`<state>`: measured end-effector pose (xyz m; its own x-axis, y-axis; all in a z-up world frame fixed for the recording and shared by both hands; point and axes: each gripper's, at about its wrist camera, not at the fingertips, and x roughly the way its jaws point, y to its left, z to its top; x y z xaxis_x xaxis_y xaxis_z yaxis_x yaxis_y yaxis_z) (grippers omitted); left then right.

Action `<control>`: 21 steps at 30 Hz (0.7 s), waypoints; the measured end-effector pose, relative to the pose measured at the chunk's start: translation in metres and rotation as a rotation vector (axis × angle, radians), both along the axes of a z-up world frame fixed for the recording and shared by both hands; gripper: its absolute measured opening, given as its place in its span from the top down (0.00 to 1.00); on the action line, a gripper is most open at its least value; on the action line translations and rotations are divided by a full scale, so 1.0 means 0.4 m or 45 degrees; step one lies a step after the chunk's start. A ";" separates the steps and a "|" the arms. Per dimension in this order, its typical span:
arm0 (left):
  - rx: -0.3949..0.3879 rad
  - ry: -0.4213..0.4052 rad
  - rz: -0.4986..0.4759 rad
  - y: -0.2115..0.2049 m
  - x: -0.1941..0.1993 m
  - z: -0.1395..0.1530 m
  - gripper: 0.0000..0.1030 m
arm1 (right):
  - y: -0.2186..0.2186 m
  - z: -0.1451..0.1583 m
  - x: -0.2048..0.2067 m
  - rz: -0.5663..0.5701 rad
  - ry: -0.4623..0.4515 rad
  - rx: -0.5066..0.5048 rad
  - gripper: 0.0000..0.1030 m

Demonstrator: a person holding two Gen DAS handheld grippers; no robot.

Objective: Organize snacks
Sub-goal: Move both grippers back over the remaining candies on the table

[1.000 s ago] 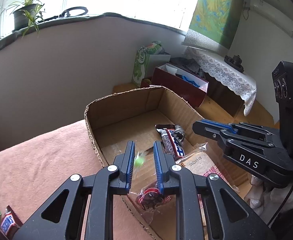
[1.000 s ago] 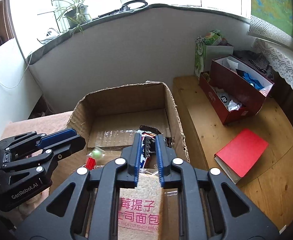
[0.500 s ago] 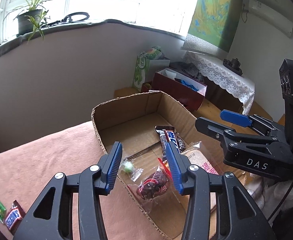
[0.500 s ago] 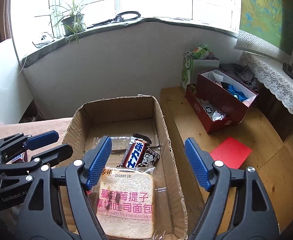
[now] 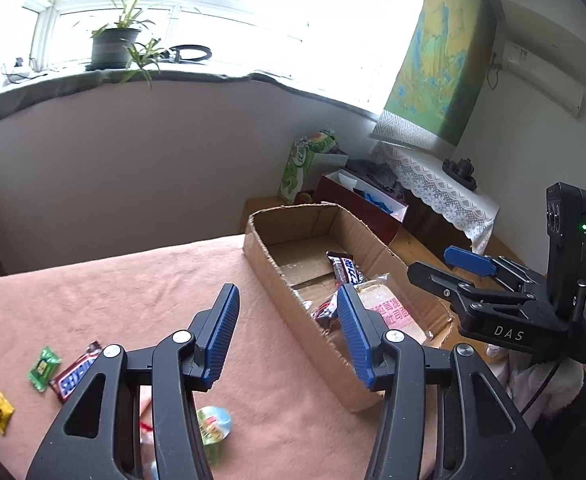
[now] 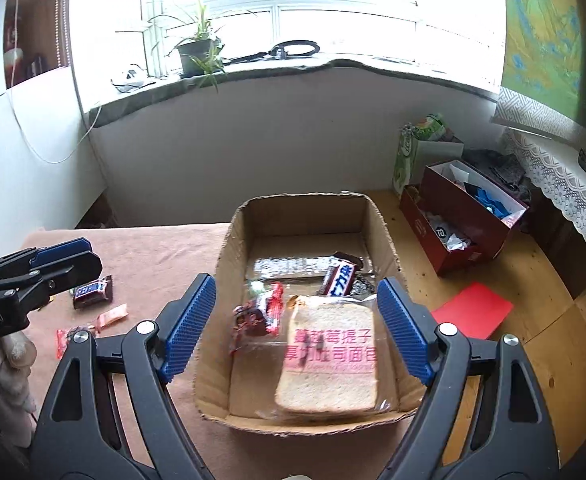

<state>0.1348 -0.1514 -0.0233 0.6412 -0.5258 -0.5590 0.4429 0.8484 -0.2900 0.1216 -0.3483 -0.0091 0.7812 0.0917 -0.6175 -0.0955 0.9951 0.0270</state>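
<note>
Blue ribbed pads on both tools, jaws parted and gripping nothing, having just been opening. Left gripper (image 5: 289,332) over the pink blanket (image 5: 133,280), beside the near-left wall of the cardboard box (image 6: 385,236). Under its arms, a round jelly cup (image 5: 213,426); off to its left, a yellow candy (image 5: 0,412), a green candy (image 5: 44,368) and a Snickers bar (image 5: 75,376), all loose on the blanket. Right gripper (image 6: 293,328) wider apart, above the near end of the box. Inside the box: wrapped toast slice (image 6: 329,364) nearest, dark red dried-fruit packet (image 6: 257,314) just left of it, chocolate bar (image 6: 339,278) further in, far end bare cardboard. Beyond, on wooden boards: red folder (image 6: 471,310), maroon shoebox (image 6: 461,220), green paper bag (image 6: 407,156). Farthest, potted plant (image 6: 199,50) on the windowsill.
</note>
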 end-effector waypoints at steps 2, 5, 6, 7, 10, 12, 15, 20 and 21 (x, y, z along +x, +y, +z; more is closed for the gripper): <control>-0.024 0.007 0.027 0.056 -0.023 0.001 0.52 | 0.038 0.003 -0.024 0.041 -0.007 0.005 0.17; -0.055 0.016 0.087 0.145 -0.053 0.000 0.52 | 0.096 0.002 -0.055 0.110 -0.014 0.016 0.17; -0.064 0.016 0.111 0.176 -0.065 0.000 0.52 | 0.116 0.002 -0.065 0.136 -0.016 0.022 0.17; -0.074 0.016 0.140 0.210 -0.074 -0.001 0.52 | 0.137 0.000 -0.073 0.164 -0.020 0.027 0.17; -0.060 0.012 0.226 0.298 -0.096 -0.003 0.51 | 0.200 -0.009 -0.091 0.246 -0.045 0.029 0.17; -0.036 0.017 0.277 0.359 -0.110 -0.013 0.41 | 0.243 -0.023 -0.094 0.288 -0.049 0.020 0.17; 0.006 0.054 0.359 0.444 -0.121 -0.043 0.39 | 0.292 -0.060 -0.084 0.324 0.002 0.025 0.17; 0.061 0.127 0.468 0.553 -0.133 -0.098 0.39 | 0.334 -0.142 -0.053 0.312 0.145 0.098 0.17; 0.074 0.138 0.482 0.565 -0.132 -0.108 0.39 | 0.342 -0.159 -0.047 0.315 0.173 0.115 0.17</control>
